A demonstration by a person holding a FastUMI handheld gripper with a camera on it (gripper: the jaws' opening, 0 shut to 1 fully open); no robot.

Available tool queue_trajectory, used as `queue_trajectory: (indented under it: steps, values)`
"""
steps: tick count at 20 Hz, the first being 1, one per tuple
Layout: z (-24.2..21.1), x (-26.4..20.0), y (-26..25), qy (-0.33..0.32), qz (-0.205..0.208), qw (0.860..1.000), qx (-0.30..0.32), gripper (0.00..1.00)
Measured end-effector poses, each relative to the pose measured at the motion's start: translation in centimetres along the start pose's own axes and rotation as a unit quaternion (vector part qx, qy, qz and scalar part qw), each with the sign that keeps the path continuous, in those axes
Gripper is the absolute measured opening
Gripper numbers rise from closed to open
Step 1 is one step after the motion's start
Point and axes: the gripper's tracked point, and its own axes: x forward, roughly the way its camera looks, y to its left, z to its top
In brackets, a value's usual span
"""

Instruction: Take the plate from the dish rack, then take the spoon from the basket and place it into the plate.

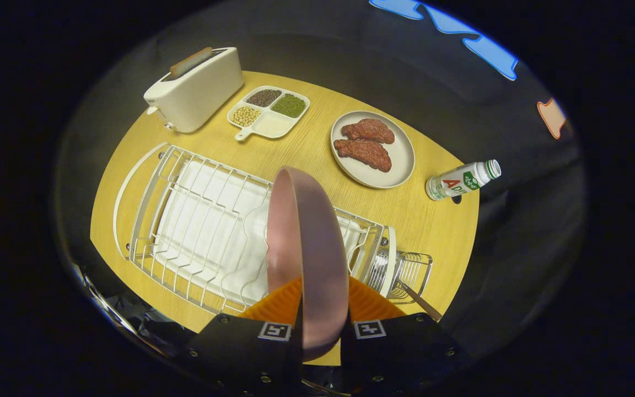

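The gripper (320, 317) sits at the bottom centre of the frame, looking steeply down on the table (306, 154), with both fingers clamped on the pink plate (306, 242). The plate stands on edge between them, over the right end of the white rack (196, 226). At the lower right, beside the rack, the wire basket (405, 273) holds the spoon (419, 300), its handle slanting out. In the upper left stand a toaster (196, 91) and a divided tray (269, 112). Right of centre sit a meat dish (400, 160) and a bottle (462, 180).
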Motion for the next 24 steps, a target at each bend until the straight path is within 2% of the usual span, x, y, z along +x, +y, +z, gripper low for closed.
queue_trajectory:
  steps: [6,11,15,18,24]
  values:
    - [1.0,-0.7,-0.9,-0.014,-0.025,0.999,-0.028,0.27]
    - [0.0,-1.7,-0.8,-0.015,0.005,1.0,-0.021,0.27]
    - [-2.4,-3.5,-1.2,-0.025,0.071,0.997,0.03,0.27]
    - [-5.2,-4.9,-1.4,-0.042,0.132,0.987,0.08,0.27]
    - [-11.6,-7.6,-0.9,-0.095,0.245,0.946,0.187,0.26]
